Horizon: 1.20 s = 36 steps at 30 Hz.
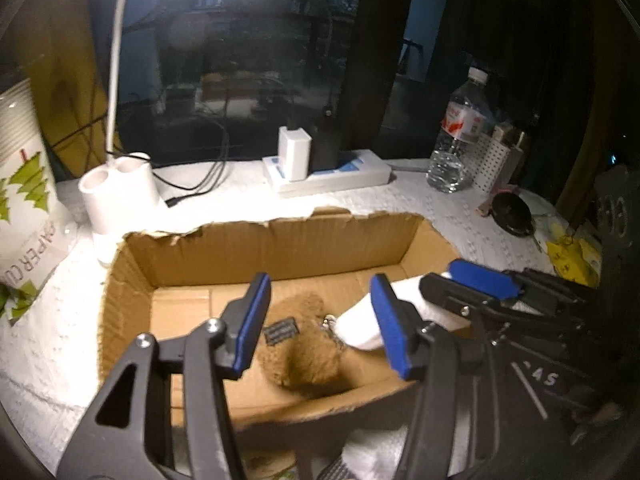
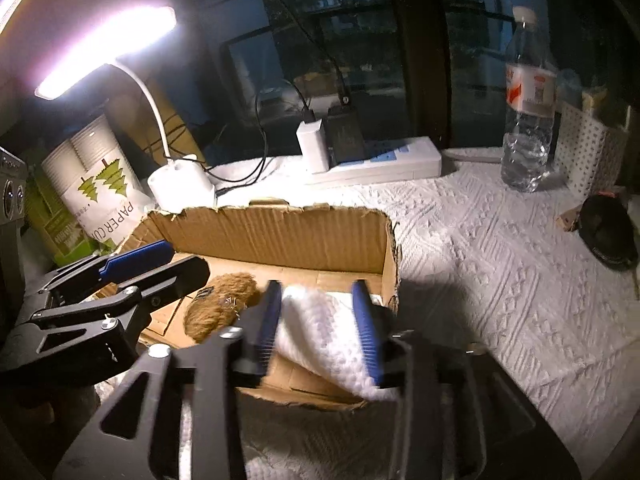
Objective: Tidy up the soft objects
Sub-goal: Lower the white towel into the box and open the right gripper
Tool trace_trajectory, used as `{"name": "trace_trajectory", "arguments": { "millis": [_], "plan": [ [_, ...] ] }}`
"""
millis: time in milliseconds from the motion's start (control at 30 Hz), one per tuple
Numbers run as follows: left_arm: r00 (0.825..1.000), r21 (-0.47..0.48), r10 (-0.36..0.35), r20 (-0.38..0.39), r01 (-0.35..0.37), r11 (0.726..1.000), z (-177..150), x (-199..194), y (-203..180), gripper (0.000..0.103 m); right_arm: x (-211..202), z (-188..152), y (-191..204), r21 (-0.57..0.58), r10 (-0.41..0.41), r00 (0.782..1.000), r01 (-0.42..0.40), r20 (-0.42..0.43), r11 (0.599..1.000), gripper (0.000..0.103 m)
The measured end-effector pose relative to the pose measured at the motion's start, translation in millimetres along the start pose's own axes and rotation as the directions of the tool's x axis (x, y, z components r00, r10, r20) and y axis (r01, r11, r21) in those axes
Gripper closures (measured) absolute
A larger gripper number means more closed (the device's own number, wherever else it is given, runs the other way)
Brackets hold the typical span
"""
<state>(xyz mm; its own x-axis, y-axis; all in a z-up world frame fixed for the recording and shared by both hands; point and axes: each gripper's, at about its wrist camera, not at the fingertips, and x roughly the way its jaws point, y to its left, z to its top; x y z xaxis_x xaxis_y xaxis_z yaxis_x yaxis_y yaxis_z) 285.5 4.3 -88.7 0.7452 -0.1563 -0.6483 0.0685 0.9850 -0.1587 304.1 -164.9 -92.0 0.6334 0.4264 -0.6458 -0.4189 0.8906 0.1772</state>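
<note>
An open cardboard box (image 1: 280,244) (image 2: 280,236) sits on the white-covered table. A brown plush toy (image 1: 304,356) (image 2: 224,308) with a small dark tag lies on the box floor. My left gripper (image 1: 320,324) is open and empty, hovering above the plush. My right gripper (image 2: 320,320) is shut on a white folded cloth (image 2: 324,332), holding it over the right part of the box. In the left wrist view the cloth (image 1: 360,326) and the right gripper (image 1: 460,288) show at the right of the box.
A white desk lamp (image 2: 180,184) and a paper cup pack (image 2: 100,188) stand left of the box. A power strip (image 2: 380,160) with chargers and a water bottle (image 2: 528,120) stand behind. A black round object (image 2: 608,236) lies at the right.
</note>
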Motion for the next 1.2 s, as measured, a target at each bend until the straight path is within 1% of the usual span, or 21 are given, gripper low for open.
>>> {"name": "trace_trajectory", "arguments": {
  "millis": [67, 100, 167, 400, 567, 667, 933, 1200],
  "plan": [
    [1.000, -0.007, 0.009, 0.011, -0.009, 1.000, -1, -8, 2, 0.036, -7, 1, 3, -0.003, -0.016, 1.000, 0.016, 0.014, 1.000, 0.055],
    [1.000, -0.013, 0.010, 0.025, -0.009, 1.000, -2, -14, 3, 0.035, -10, 2, 4, -0.004, -0.023, 1.000, 0.023, 0.021, 1.000, 0.053],
    [0.999, -0.014, 0.013, 0.042, -0.012, 1.000, -3, -23, 5, 0.033, -18, 1, 6, -0.004, -0.036, 0.999, 0.036, 0.036, 0.999, 0.051],
    [0.994, -0.013, 0.046, 0.099, -0.045, 0.999, -8, -60, 11, 0.032, -44, -3, 17, 0.004, -0.080, 0.994, 0.080, 0.074, 0.997, 0.049],
    [0.987, -0.007, 0.069, 0.145, -0.068, 0.998, -14, -87, 14, 0.029, -67, -10, 33, -0.007, -0.090, 0.990, 0.091, 0.106, 0.996, 0.047],
    [0.987, -0.007, 0.069, 0.145, -0.069, 0.998, -20, -97, 15, 0.027, -77, -15, 43, -0.017, -0.084, 0.990, 0.087, 0.117, 0.996, 0.043],
    [0.988, -0.023, 0.081, 0.132, -0.078, 0.997, -43, -114, 21, 0.025, -91, -30, 68, -0.047, -0.075, 0.989, 0.081, 0.127, 0.996, 0.042],
    [0.990, -0.048, 0.097, 0.107, -0.092, 0.995, -69, -122, 28, 0.025, -99, -50, 75, -0.061, -0.074, 0.991, 0.081, 0.115, 0.995, 0.041]
  ]
}}
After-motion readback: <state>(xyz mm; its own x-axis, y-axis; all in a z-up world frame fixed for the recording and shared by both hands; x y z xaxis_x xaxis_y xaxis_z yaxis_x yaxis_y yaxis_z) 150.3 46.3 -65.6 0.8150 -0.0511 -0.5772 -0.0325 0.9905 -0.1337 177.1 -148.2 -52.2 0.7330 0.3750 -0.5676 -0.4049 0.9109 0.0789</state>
